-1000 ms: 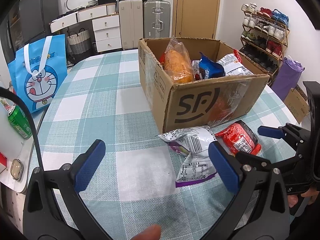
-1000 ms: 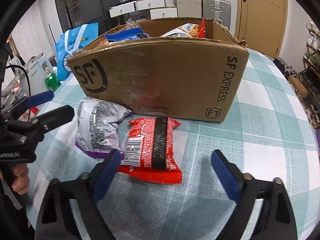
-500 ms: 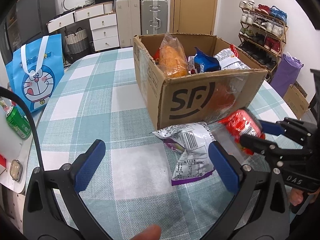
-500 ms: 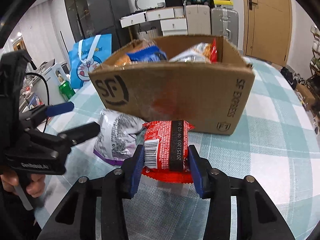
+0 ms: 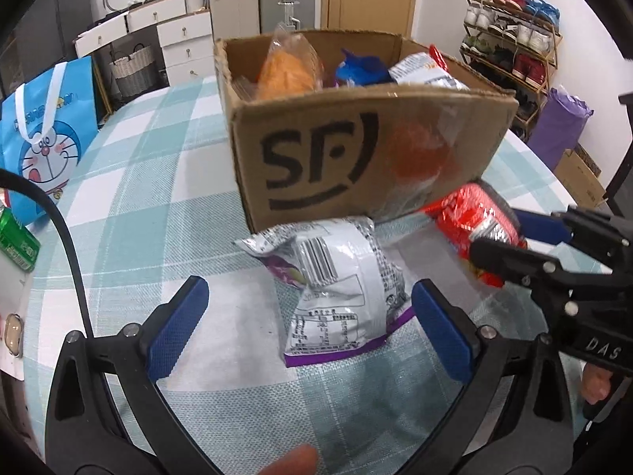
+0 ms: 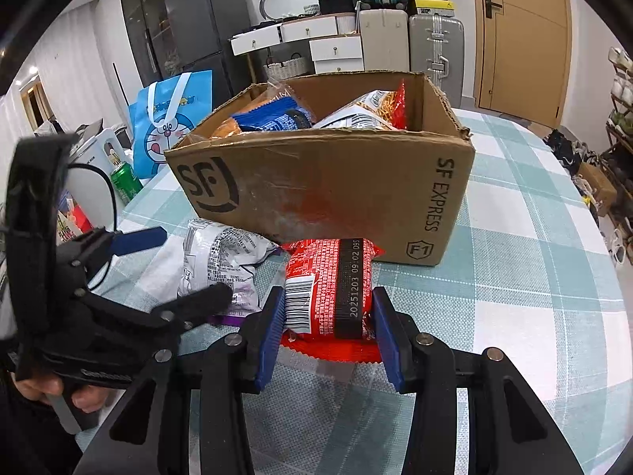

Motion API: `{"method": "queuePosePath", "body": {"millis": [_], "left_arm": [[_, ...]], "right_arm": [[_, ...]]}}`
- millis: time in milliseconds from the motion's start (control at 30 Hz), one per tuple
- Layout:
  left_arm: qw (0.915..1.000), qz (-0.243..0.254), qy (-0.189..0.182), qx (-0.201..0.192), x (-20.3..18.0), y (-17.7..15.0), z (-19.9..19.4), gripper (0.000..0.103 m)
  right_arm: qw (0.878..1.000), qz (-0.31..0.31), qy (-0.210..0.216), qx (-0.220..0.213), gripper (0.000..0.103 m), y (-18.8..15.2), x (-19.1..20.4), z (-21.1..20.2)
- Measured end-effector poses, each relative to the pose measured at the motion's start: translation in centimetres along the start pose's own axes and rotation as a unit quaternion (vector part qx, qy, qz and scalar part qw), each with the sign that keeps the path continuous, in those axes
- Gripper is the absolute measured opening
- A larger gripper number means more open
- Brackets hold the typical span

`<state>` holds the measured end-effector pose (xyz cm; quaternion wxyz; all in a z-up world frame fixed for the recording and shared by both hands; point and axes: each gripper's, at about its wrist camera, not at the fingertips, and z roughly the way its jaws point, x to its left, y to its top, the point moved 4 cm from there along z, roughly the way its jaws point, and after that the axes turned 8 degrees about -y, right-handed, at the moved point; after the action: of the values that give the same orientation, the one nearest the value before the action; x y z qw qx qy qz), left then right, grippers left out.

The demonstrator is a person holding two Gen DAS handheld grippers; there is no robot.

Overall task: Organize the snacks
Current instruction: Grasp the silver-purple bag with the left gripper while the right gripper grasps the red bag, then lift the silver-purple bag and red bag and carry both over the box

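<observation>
In front of the brown cardboard box [image 6: 324,182], now lifted off the checked surface [image 6: 514,277]: red crinkly noodle packet [image 6: 328,285] clamped in right claw [image 6: 326,330], box-bound; left claw [image 5: 312,324] wide around silver-purple foil bag [image 5: 336,285].

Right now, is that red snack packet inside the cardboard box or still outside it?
Outside. The red snack packet sits pinched in the right claw, in front of the cardboard box's front wall.

White drawers [image 6: 312,41], wooden door [image 6: 522,35], shoe rack [image 5: 514,35].
</observation>
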<state>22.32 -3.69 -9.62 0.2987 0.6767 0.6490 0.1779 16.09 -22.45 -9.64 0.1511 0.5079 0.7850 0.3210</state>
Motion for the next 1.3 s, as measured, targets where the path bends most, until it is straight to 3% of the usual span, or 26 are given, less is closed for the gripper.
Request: {"method": "queuePosePath", "body": {"millis": [67, 167, 267, 300, 333, 433, 1300], "left_arm": [[1.0, 0.001, -0.006, 0.003, -0.1, -0.1, 0.2, 0.1], [0.9998, -0.003, -0.02, 0.007, -0.1, -0.1, 0.5, 0.088], [0.9988, -0.005, -0.049, 0.007, -0.2, 0.0, 0.7, 0.071], [0.9982, -0.001, -0.059, 0.008, -0.4, -0.1, 0.7, 0.056], [0.9978, 0.003, -0.066, 0.007, -0.6, -0.2, 0.7, 0.05], [0.9985, 0.021, -0.05, 0.0, -1.0, -0.3, 0.4, 0.042], [0.994, 0.04, -0.089, -0.051, -2.4, 0.4, -4.8, 0.036]], "right_arm": [[1.0, -0.001, -0.003, -0.001, 0.044, 0.1, 0.1, 0.1], [1.0, 0.002, -0.001, 0.0, 0.044, 0.2, 0.0, 0.2], [1.0, 0.003, -0.001, 0.001, 0.044, 0.1, -0.1, 0.2], [1.0, 0.002, -0.001, 0.0, 0.044, 0.1, -0.1, 0.2], [1.0, 0.002, -0.002, -0.001, 0.044, 0.1, 0.0, 0.2], [1.0, 0.002, -0.003, -0.003, 0.044, 0.1, 0.0, 0.1], [0.999, 0.005, 0.006, -0.053, 0.044, 1.2, -0.3, -3.0]]}}
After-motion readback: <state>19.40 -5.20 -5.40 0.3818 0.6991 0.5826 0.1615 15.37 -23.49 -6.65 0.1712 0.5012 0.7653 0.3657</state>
